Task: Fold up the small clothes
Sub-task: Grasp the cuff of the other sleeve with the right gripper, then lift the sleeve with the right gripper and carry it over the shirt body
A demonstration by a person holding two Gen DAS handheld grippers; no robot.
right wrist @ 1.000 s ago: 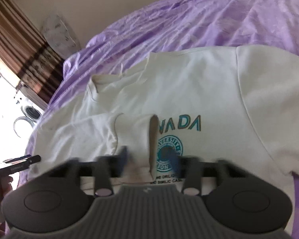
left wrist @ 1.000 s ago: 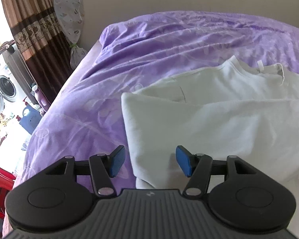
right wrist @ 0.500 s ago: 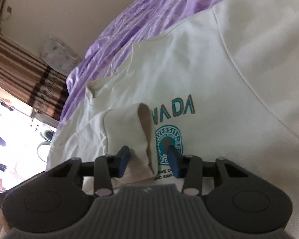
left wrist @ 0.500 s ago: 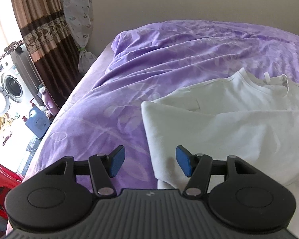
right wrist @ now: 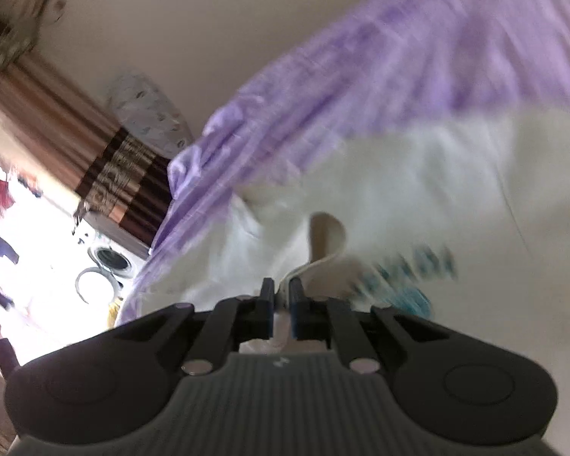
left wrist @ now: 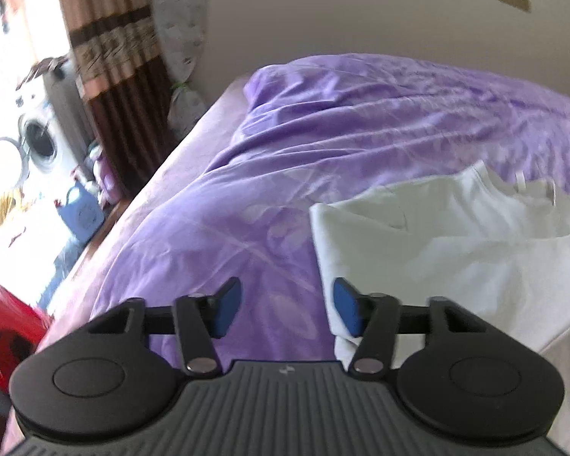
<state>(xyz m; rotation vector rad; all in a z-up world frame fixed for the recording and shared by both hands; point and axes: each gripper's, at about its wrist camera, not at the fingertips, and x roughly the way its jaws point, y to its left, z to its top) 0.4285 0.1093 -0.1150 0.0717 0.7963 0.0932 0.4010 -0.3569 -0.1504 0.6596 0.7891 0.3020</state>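
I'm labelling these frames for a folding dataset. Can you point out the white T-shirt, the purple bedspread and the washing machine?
white T-shirt (left wrist: 456, 243): left wrist view, on the folded body fabric.
purple bedspread (left wrist: 361, 133): left wrist view, on its wrinkled top.
washing machine (left wrist: 38, 140): left wrist view, on the round door opening.

Bed covered by wrinkled purple sheet, runs from 7 o'clock up to 2 o'clock in left view. White t-shirt lies directly on the sheet at 3 o'clock, left edge folded over, collar toward 2 o'clock. Right view blurred: same shirt, teal print at 4 o'clock.
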